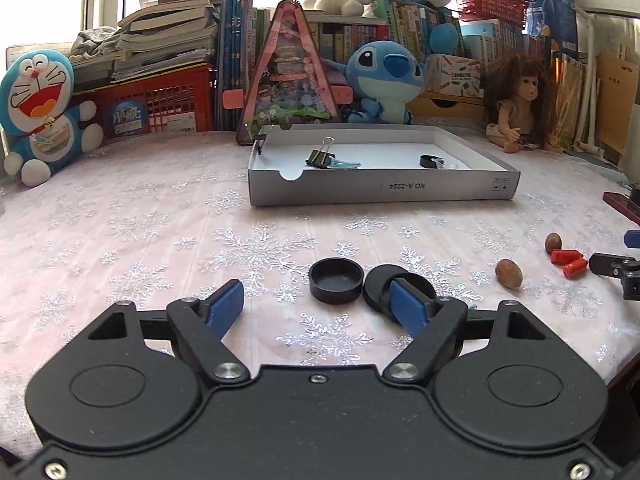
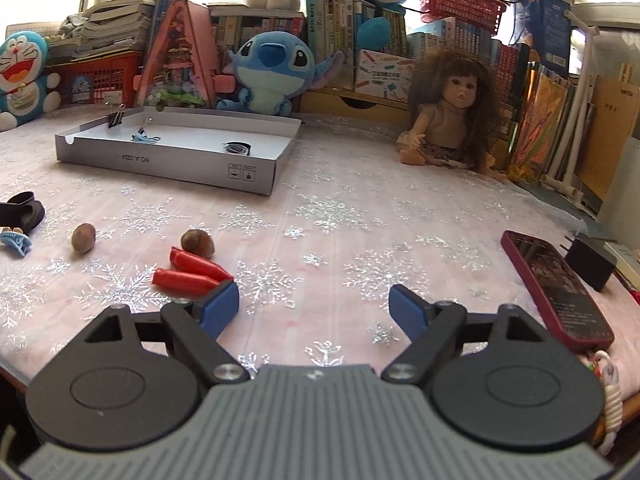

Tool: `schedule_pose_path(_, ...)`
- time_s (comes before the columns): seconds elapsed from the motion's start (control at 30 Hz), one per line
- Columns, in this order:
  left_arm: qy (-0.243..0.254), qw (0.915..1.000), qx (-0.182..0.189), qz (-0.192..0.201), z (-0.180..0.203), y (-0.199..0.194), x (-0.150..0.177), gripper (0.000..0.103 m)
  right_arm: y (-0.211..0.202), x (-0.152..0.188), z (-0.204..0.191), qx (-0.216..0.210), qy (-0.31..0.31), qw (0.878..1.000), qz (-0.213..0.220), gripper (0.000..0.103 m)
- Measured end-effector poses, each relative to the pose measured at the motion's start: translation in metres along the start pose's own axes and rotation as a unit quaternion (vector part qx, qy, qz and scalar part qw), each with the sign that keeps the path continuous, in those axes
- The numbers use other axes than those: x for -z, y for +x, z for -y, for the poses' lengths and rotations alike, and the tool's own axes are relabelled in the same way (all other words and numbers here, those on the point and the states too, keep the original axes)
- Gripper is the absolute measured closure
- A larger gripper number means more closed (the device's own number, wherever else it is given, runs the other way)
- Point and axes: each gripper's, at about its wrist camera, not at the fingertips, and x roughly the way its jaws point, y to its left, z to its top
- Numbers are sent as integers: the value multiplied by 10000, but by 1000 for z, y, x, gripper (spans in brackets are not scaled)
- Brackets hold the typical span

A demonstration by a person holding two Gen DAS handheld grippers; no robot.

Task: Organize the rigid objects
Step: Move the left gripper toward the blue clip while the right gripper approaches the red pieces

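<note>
Two black round caps lie on the snowflake cloth: one (image 1: pixel 337 282) just beyond the gap of my left gripper (image 1: pixel 316 304), the other (image 1: pixel 380 284) partly behind its right finger (image 1: pixel 404 304). The jaws stand open, gripping nothing. My right gripper (image 2: pixel 314 304) is open and empty too, with two red pieces (image 2: pixel 188 276) touching its left finger (image 2: pixel 220 308). Two brown nuts (image 2: pixel 83 238) (image 2: pixel 197 243) lie beyond them. The grey cardboard box (image 1: pixel 380 190) farther back holds a black binder clip (image 1: pixel 320 156), a blue clip (image 1: pixel 344 165) and a black ring (image 1: pixel 430 160).
A dark red phone (image 2: pixel 556 288) and a black charger (image 2: pixel 590 262) lie at the right edge. A doll (image 2: pixel 448 120), plush toys (image 1: pixel 384 80) and stacked books line the back. A blue claw clip (image 2: pixel 16 242) sits near the caps.
</note>
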Motion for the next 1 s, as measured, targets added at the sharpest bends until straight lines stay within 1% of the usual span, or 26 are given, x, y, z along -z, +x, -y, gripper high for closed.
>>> schedule_pose_path(0.03, -33, 10000, 1, 6, -1, -1, -1, 28, -1, -1, 1, -26, 39, 10000, 22, 14)
schedule_pose_path(0.17, -70, 9996, 217, 139, -1, -11, -3, 29, -12, -2, -4, -473, 78, 9987, 182, 14)
schedule_pose_path(0.23, -57, 9993, 310, 187, 4, -18, -4, 29, -15, -3, -10, -655, 84, 9976, 184, 14)
schedule_pose_path(0.33, -71, 9987, 469, 196, 13, -28, -6, 33, -16, -4, -20, -862, 87, 9961, 173, 15)
schedule_pose_path(0.4, -40, 9977, 668, 92, 22, -33, -4, 39, -16, -5, -26, -989, 126, 9949, 151, 18)
schedule_pose_path(0.47, 55, 9959, 901, -76, 31, -36, -2, 50, -17, -5, -32, -1074, 170, 9940, 139, 21)
schedule_pose_path(0.53, 114, 9939, 1066, -254, 42, -37, 1, 54, -17, -5, -36, -1138, 207, 9932, 131, 25)
schedule_pose_path(0.6, 193, 9918, 1204, -382, 52, -36, 4, 55, -17, -3, -40, -1201, 246, 9924, 111, 27)
schedule_pose_path(0.7, 219, 9922, 1135, -464, 62, -33, 7, 56, -15, -2, -44, -1238, 293, 9918, 67, 32)
schedule_pose_path(0.8, 172, 9945, 947, -407, 68, -29, 6, 56, -15, 0, -46, -1247, 371, 9915, 79, 33)
schedule_pose_path(0.9, 267, 9962, 792, -264, 71, -27, 6, 55, -14, 1, -47, -1164, 374, 9924, 139, 33)
schedule_pose_path(1.0, 397, 9964, 713, -225, 74, -22, 6, 54, -11, 1, -45, -1089, 467, 9928, 149, 31)
